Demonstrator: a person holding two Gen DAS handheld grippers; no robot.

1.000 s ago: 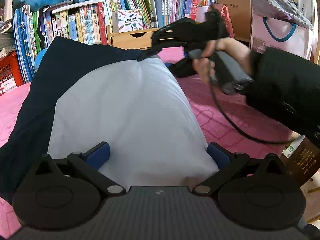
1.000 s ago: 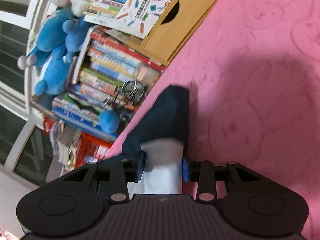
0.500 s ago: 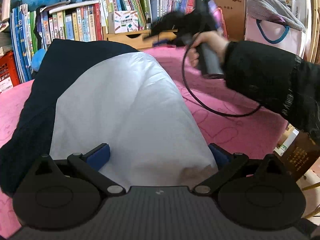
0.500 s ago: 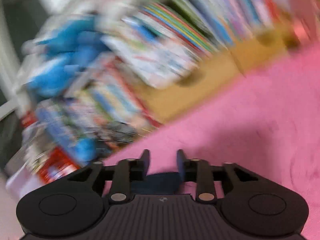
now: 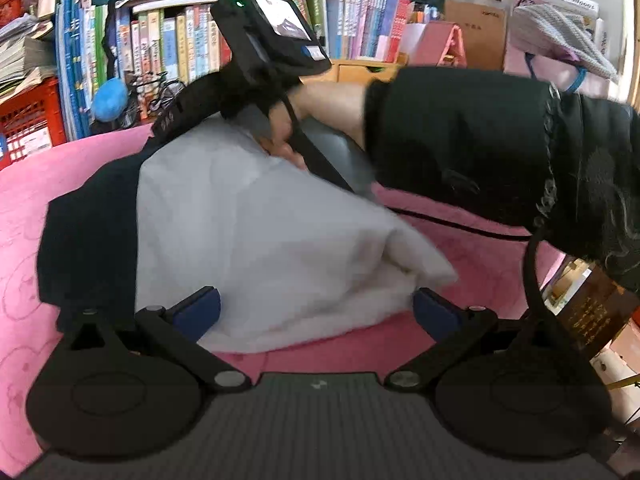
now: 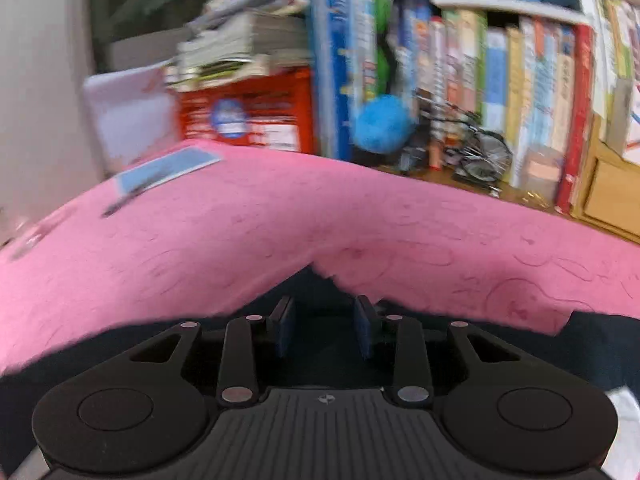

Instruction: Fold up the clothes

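Pink bench cover point(image 5: 460, 236): spread flat across the whole work area, so that it serves as the folding surface.

Garment, navy with white panel point(image 5: 248, 232): laid on the pink cover directly ahead of the left gripper. The white panel is turned over on itself at the right, a doubled edge being shown there; the navy part point(image 5: 84, 232) is left exposed along the left side. A fold is judged to be partly made.

Right gripper point(image 6: 323, 330): lowered onto the far navy edge of the garment, its fingers standing a little apart with dark cloth between them; whether the cloth is pinched cannot be told. Placement suggests the far edge is being taken up.

Left gripper point(image 5: 316, 312): held released and wide, the near white edge lying between its blue pads point(image 5: 200, 312) ungripped, apparently ready to pin or lift it.

Bookshelf point(image 5: 168, 40): stood behind the bench, not involved.
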